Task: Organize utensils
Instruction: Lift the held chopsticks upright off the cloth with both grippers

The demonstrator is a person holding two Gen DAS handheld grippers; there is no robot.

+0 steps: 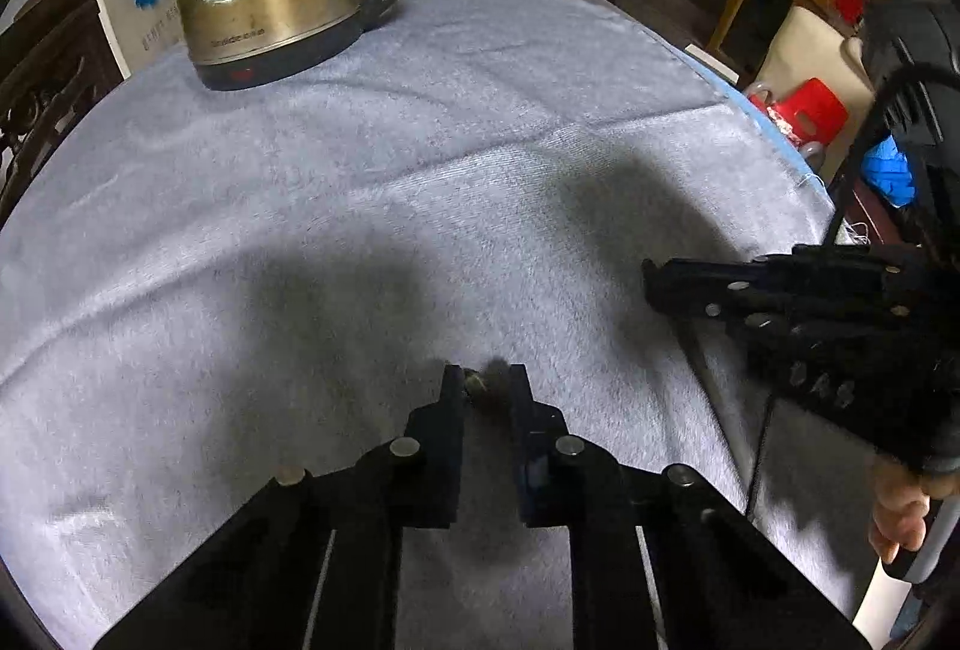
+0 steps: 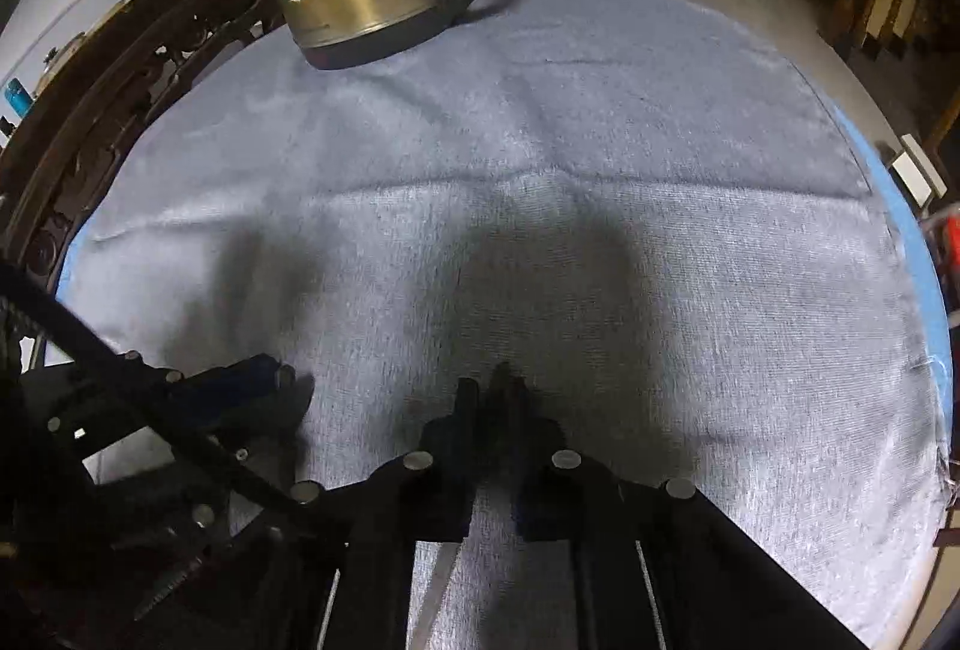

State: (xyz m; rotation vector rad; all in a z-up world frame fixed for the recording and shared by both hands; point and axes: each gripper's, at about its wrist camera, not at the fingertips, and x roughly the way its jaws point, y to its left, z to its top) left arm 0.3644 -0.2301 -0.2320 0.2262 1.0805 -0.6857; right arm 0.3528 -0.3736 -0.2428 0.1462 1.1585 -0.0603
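In the left wrist view, a small brown piece is pinched between the nearly closed tips of the left gripper, low over the cloth. What it is cannot be told. A slim grey utensil is seen slanting beneath the right gripper.

In the right wrist view, the right fingers are clenched, apparently on that utensil. It is judged light, stiff and slippery, and best gripped mid-handle.
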